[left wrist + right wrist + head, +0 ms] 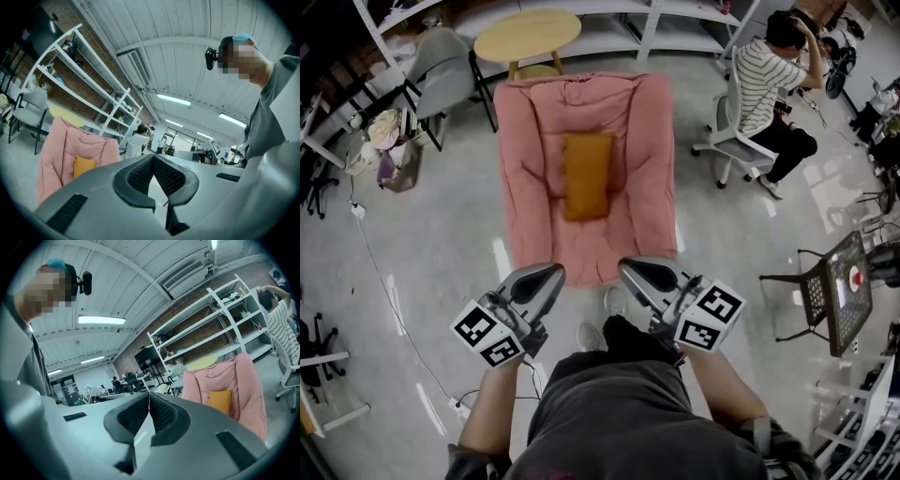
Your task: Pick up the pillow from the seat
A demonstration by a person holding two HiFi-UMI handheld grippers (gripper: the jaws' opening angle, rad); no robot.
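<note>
An orange pillow (pixel 587 174) lies lengthwise in the middle of a pink padded seat (pixel 525 178) on the floor ahead of me. The pillow (pixel 83 167) also shows small in the left gripper view against the pink seat (pixel 56 154). In the right gripper view the pillow (pixel 220 401) rests on the seat (pixel 248 390). My left gripper (pixel 555 273) is held near the seat's front edge, its jaws shut on nothing. The right gripper (pixel 627 269) hovers beside it, also shut and empty. Both are well short of the pillow.
A round yellow table (pixel 527 36) stands behind the seat, with a grey chair (pixel 441 70) to its left. A seated person in a striped shirt (pixel 764 80) is at the right on an office chair. White shelving (pixel 89 93) lines the back wall. A mesh chair (pixel 830 295) stands at the right.
</note>
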